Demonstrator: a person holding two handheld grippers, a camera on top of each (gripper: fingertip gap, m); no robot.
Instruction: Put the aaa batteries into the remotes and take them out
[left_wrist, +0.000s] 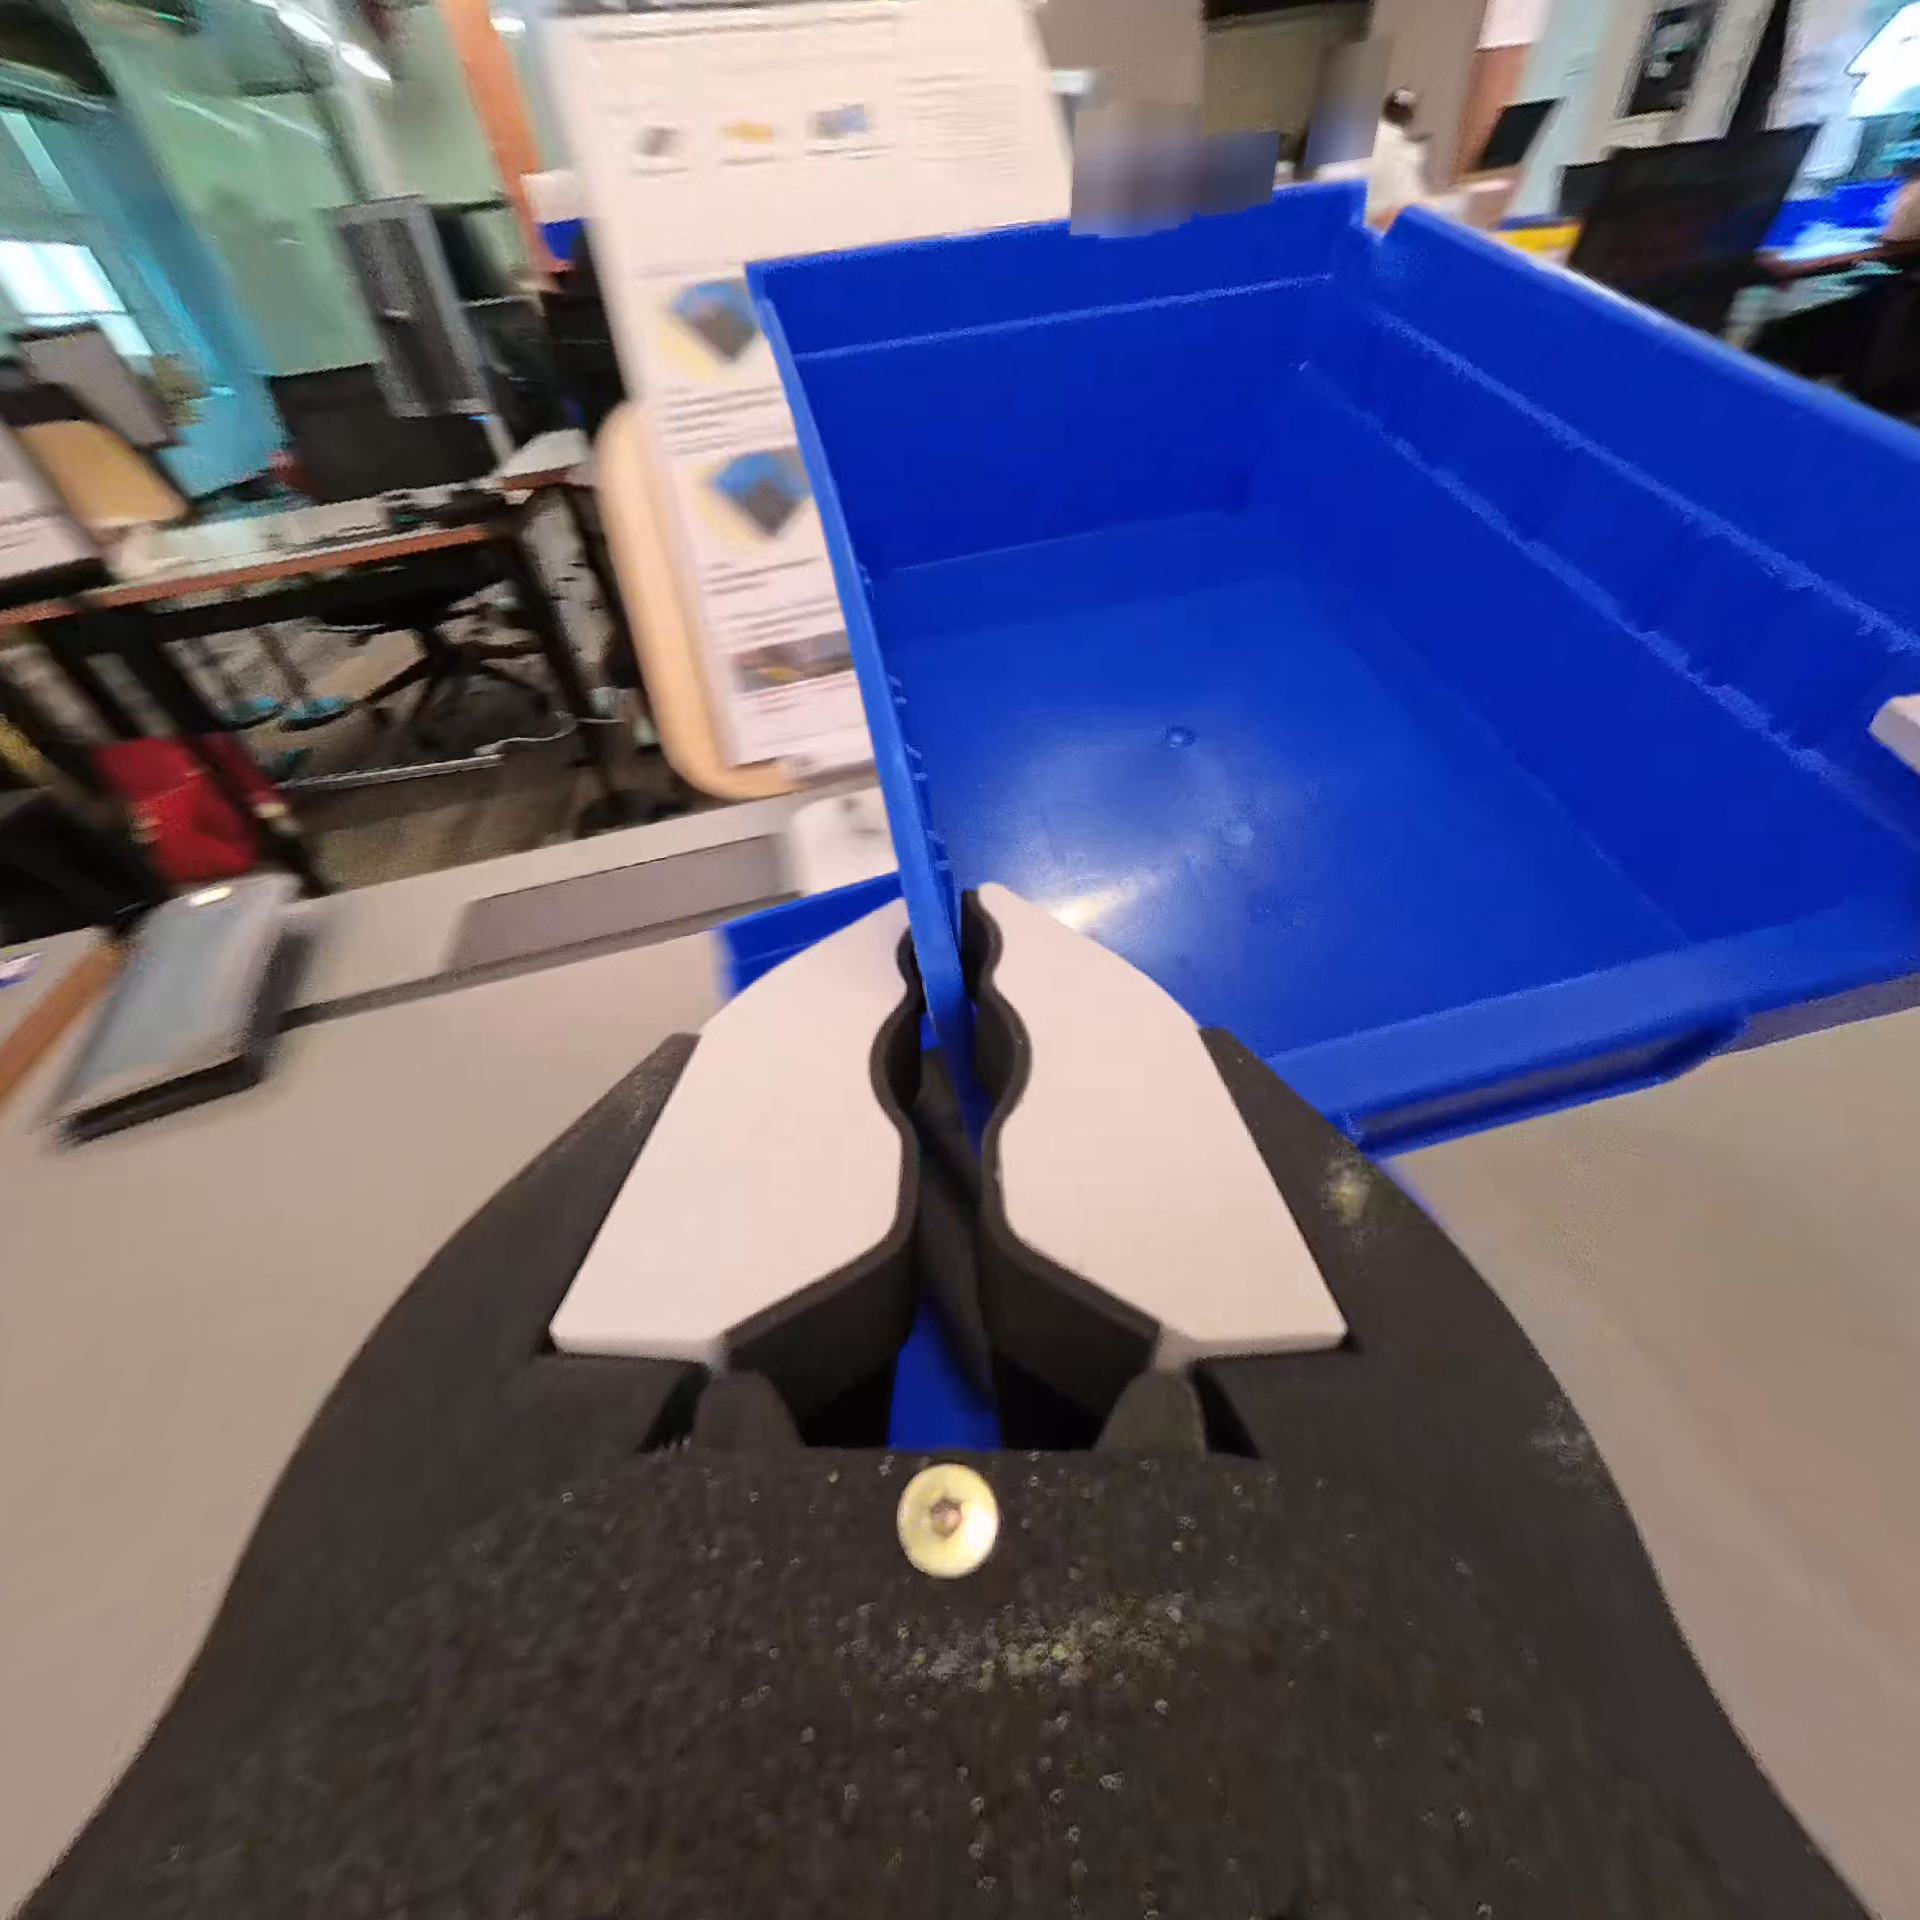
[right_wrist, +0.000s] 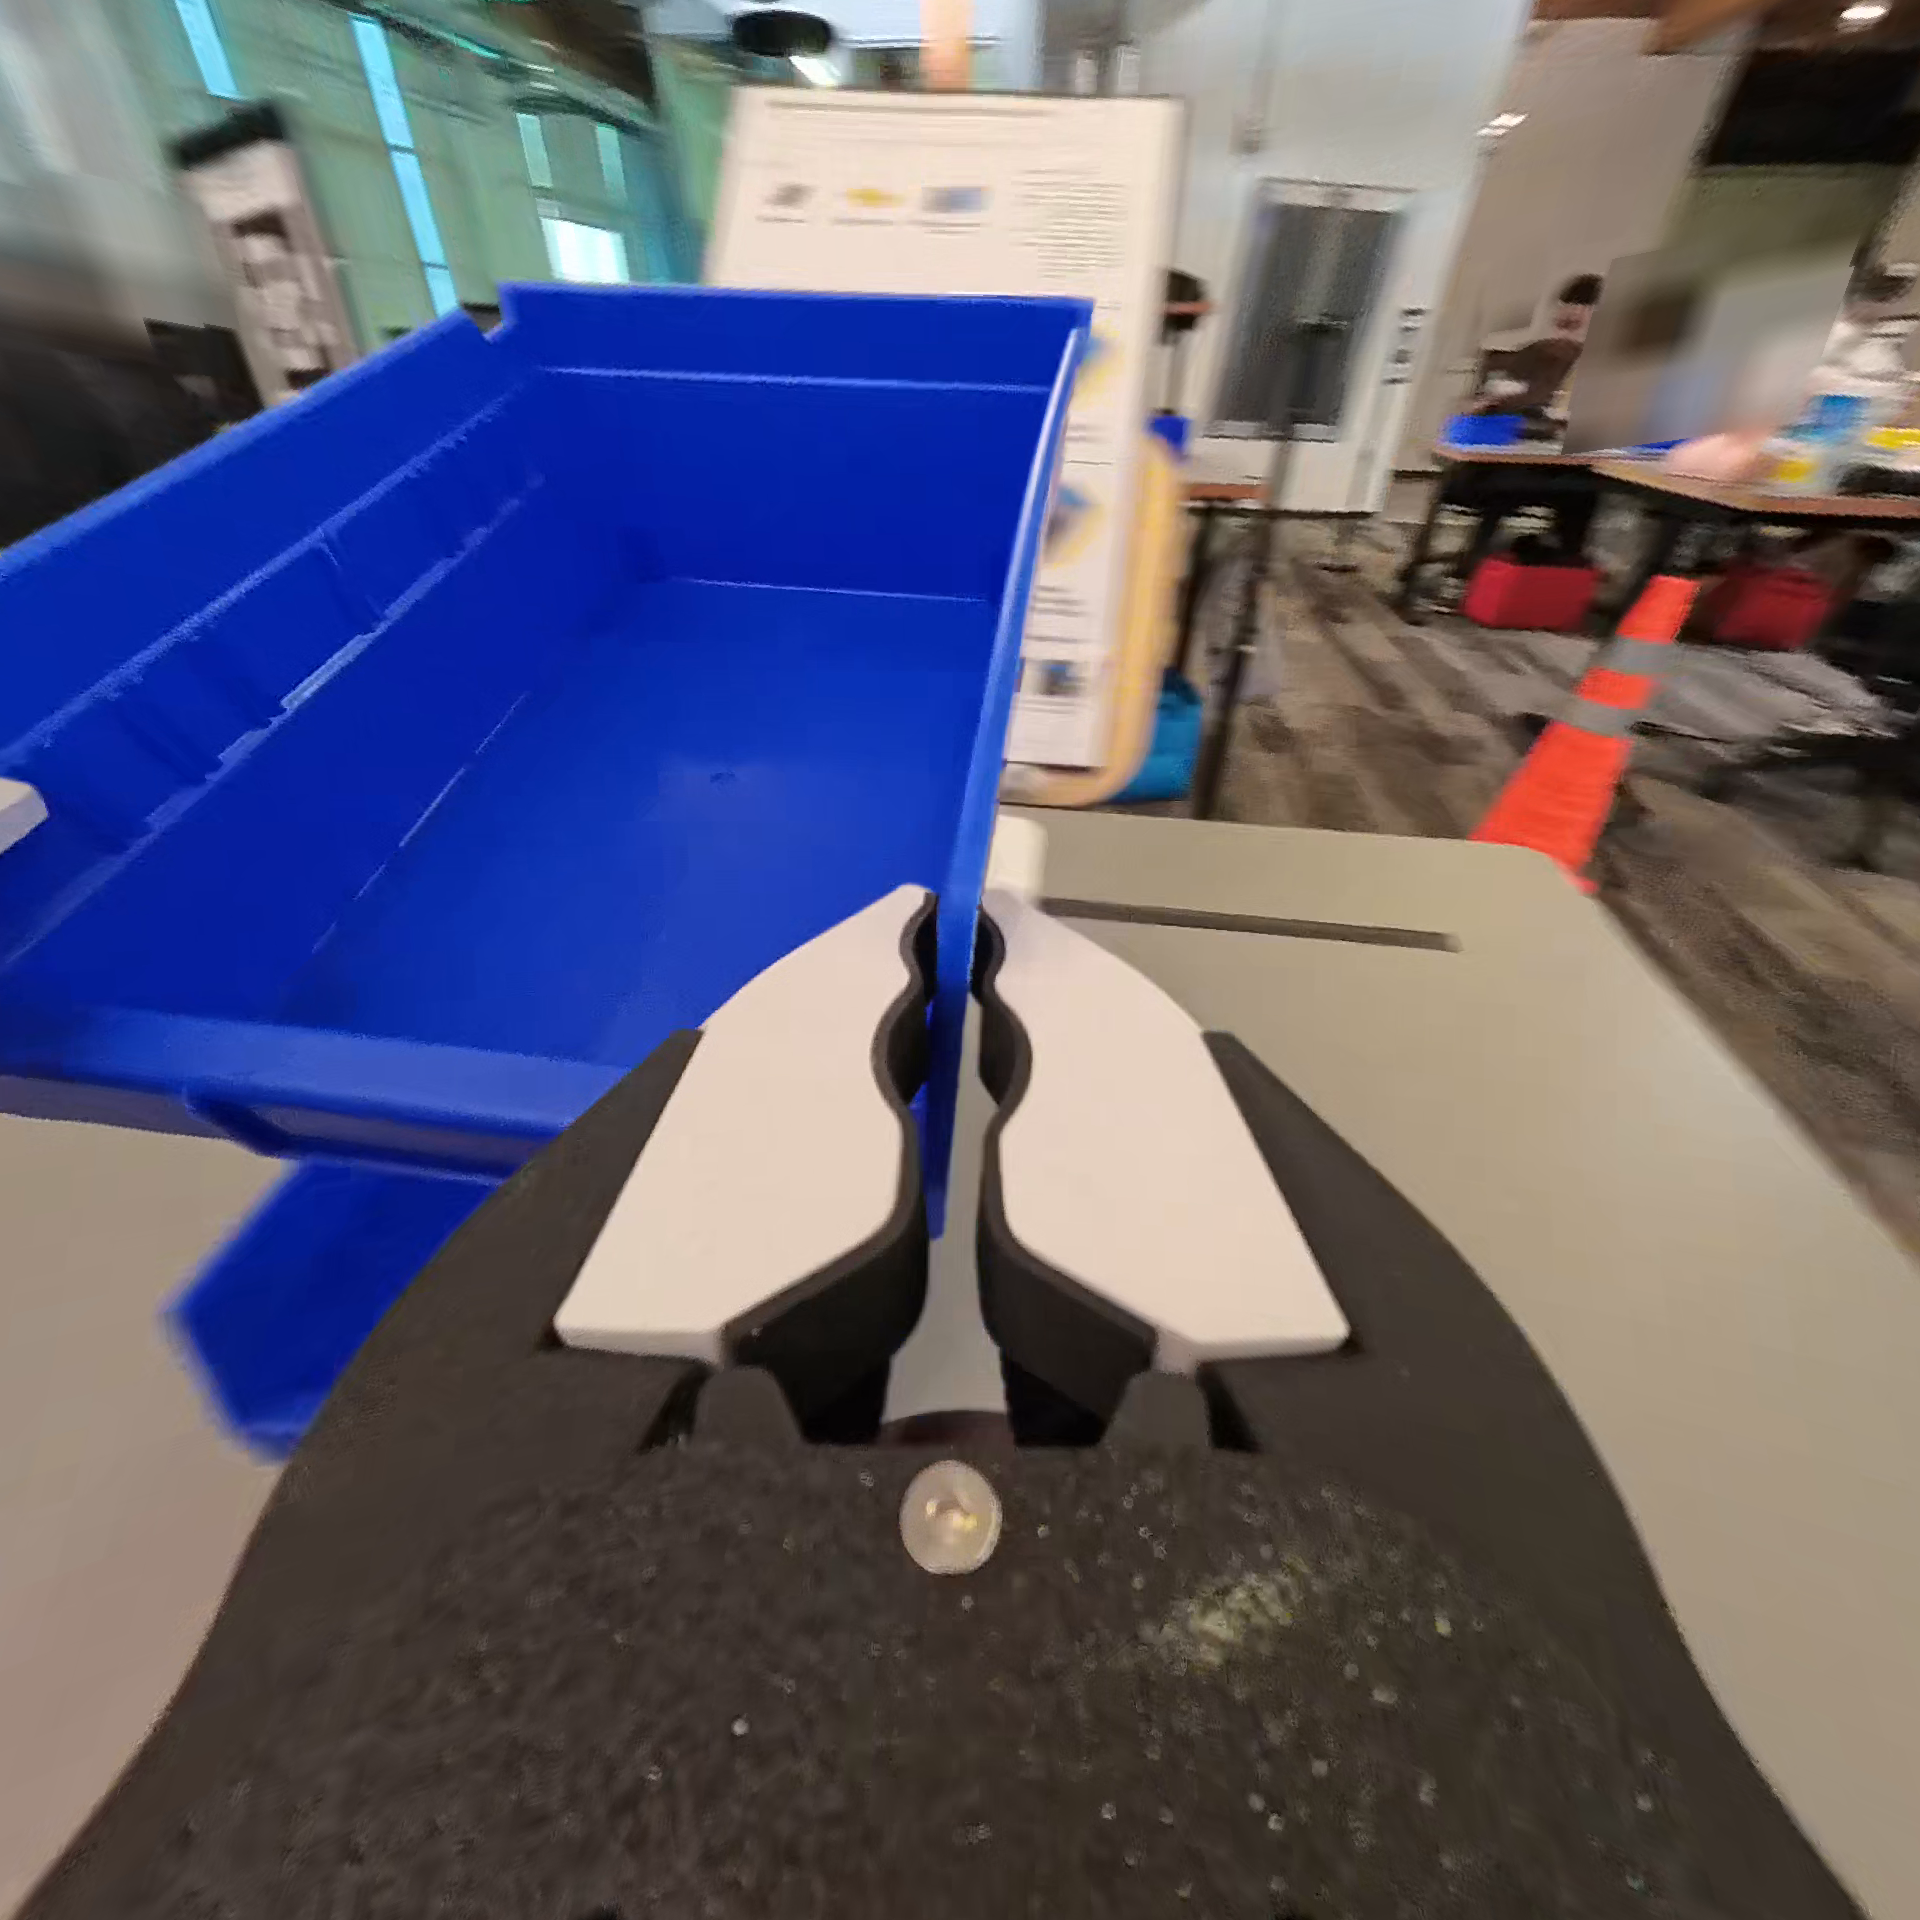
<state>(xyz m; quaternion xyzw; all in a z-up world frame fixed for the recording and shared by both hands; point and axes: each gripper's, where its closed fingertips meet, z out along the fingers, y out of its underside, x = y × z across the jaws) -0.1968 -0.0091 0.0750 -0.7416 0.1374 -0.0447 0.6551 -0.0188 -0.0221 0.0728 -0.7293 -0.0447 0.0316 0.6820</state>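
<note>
The left gripper had its fingers closed narrowly on the left side wall of the blue bin, the thin wall running between the black pads. The right gripper pinched the bin's opposite side wall in the same way, its fingers drawn close on the blue plastic. The bin hung tilted between the two grippers, its open top turned toward the cameras and its near lip raised off the grey counter. Its inside showed only bare blue floor and walls; no batteries or remotes could be seen in either view, so I cannot tell where they were.

Below the bin's near edge, a second blue piece lay on the counter, blurred; I could not tell what it was. Left of the bin in the left wrist view, a flat dark grey object rested near the counter's edge, too blurred to identify. Behind the bin stood a white poster board. Right of the bin, beyond the counter, an orange traffic cone stood on the floor.
</note>
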